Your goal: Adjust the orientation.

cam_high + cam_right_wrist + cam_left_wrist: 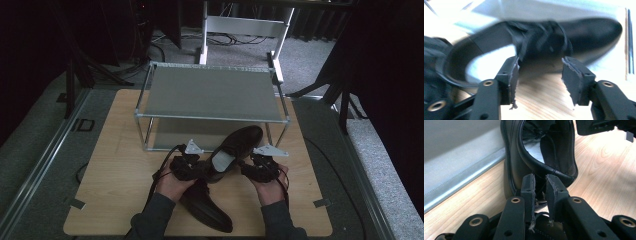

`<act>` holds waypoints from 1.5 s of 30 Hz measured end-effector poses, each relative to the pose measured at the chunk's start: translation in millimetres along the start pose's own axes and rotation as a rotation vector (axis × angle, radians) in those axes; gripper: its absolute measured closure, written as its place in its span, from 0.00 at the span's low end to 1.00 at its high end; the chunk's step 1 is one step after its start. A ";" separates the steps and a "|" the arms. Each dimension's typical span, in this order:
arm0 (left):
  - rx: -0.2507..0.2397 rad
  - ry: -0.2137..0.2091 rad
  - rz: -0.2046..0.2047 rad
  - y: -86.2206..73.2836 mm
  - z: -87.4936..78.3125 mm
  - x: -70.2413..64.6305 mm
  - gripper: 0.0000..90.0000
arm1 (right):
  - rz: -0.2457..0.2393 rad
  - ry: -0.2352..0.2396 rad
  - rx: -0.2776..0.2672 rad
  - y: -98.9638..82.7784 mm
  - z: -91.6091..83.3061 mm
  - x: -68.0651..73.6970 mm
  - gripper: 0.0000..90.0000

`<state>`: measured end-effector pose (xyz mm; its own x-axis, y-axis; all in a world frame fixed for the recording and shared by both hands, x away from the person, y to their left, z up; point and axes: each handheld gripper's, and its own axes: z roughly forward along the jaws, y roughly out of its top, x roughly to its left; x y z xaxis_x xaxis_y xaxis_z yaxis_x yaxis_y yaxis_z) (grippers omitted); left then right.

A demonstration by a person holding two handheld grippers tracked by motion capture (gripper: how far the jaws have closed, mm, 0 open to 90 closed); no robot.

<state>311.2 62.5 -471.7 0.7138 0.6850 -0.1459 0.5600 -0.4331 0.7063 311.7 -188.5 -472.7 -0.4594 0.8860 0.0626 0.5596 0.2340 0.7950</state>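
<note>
Nearest me, my left gripper (540,186) pinches the heel rim of the black dress shoe (544,152). My right gripper (539,72) stands open, nothing between its pads, that shoe just beyond its fingertips (574,77).

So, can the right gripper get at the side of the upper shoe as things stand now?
Probably yes. The right gripper stands open right beside the upper shoe, with bare table between its jaws and nothing in front. The left gripper pinches the shoe's heel rim, so the shoe should stay put.
</note>
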 end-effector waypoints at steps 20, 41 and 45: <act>-0.059 0.006 0.020 -4.1 -18.7 5.0 0.77 | 0.022 -0.165 0.095 1.6 18.9 -12.5 0.55; -0.140 0.108 -0.104 -35.4 -64.4 48.6 0.76 | -0.146 0.125 0.190 -31.2 -33.3 -51.1 0.95; -0.135 0.123 -0.104 -41.5 -69.5 48.6 0.75 | -0.159 0.172 0.189 -40.1 -42.7 -54.8 0.95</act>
<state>293.5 154.5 -460.0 0.5940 0.7916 -0.1433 0.5607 -0.2797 0.7793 285.0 -263.6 -482.3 -0.6530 0.7549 0.0605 0.5821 0.4492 0.6778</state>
